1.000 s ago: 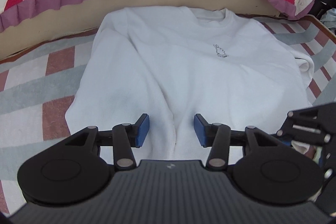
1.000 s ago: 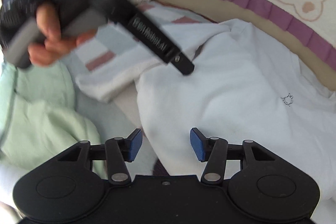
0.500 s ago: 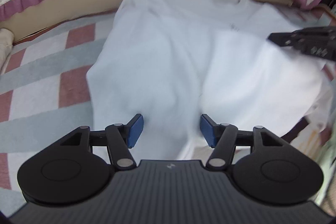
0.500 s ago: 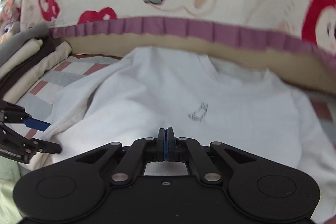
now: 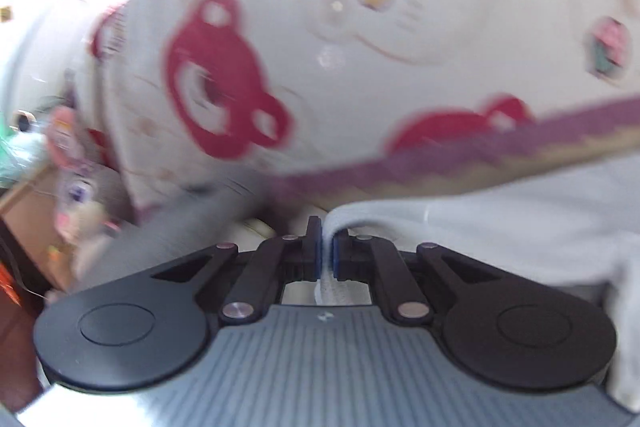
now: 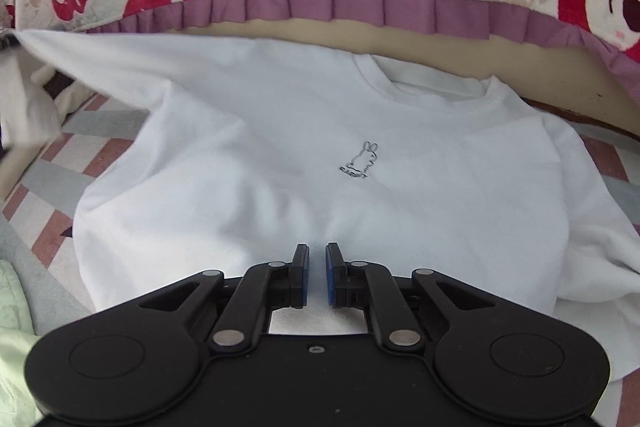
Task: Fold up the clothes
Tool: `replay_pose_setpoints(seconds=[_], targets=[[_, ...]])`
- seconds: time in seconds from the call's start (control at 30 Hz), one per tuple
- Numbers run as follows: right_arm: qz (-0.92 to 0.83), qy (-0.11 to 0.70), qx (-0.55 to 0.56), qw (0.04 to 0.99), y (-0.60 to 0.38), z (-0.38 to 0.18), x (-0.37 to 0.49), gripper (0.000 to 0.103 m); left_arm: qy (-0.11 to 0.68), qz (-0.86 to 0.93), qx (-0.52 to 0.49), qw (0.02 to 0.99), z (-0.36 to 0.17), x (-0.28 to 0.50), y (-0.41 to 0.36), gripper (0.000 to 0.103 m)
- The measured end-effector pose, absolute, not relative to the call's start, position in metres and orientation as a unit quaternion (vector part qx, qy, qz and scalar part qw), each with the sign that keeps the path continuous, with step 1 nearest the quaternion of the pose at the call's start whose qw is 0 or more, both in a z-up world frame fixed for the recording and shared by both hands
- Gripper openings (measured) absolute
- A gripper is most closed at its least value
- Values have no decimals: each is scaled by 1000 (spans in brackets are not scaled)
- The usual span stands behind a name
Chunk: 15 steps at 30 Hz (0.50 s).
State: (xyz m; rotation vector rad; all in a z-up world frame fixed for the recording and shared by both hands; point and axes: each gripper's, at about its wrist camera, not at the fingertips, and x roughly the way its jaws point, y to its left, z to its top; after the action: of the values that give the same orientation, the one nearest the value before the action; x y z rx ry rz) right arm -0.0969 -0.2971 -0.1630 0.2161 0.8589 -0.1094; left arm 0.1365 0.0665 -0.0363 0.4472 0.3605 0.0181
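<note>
A white sweatshirt (image 6: 320, 155) with a small rabbit drawing (image 6: 360, 163) lies front up on a striped bed. My left gripper (image 5: 326, 247) is shut on the end of the sweatshirt's left sleeve (image 5: 460, 223) and holds it lifted out to the side; the view is blurred. In the right wrist view that sleeve (image 6: 100, 67) stretches up to the far left. My right gripper (image 6: 316, 275) hovers over the sweatshirt's lower middle, its jaws a narrow gap apart with no cloth between them.
A quilt with red bears and a purple frill (image 6: 360, 7) lines the far side of the bed. A pale green cloth (image 6: 12, 327) lies at the near left. Soft toys (image 5: 80, 195) sit beyond the bed's left end.
My left gripper has closed on the sleeve and swung it up and out to the left. My right gripper has opened slightly from fully shut.
</note>
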Motion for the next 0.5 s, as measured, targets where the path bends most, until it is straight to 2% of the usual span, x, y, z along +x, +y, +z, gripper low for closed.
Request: replay_pose_setpoints(seconds=[0.03,0.1,0.17,0.23,0.27,0.37,0.47,0.5], targets=[[-55,418,107,901,-298,-164,-97,12,178,24,215,960,-32,151,74,12],[-58,422,111,898,-300,-166,-97,12,193,51,194,961,-32,176,83,30],[-61,422,113,897,-302,-166,-97,13,225,37,178,957,-41,183,81,32],[-63,421,117,897,-303,-164,-99,15,237,-23,179,955,-59,161,68,46],[-65,420,119,898,-304,-164,-100,15,249,-59,181,950,-70,147,60,59],[-65,411,127,900,-306,-159,-102,19,301,-172,167,923,-104,108,37,61],[-41,392,137,909,-302,-150,-108,26,371,-285,97,879,-132,81,25,61],[-25,386,135,912,-296,-145,-110,33,392,-312,73,863,-140,74,22,61]])
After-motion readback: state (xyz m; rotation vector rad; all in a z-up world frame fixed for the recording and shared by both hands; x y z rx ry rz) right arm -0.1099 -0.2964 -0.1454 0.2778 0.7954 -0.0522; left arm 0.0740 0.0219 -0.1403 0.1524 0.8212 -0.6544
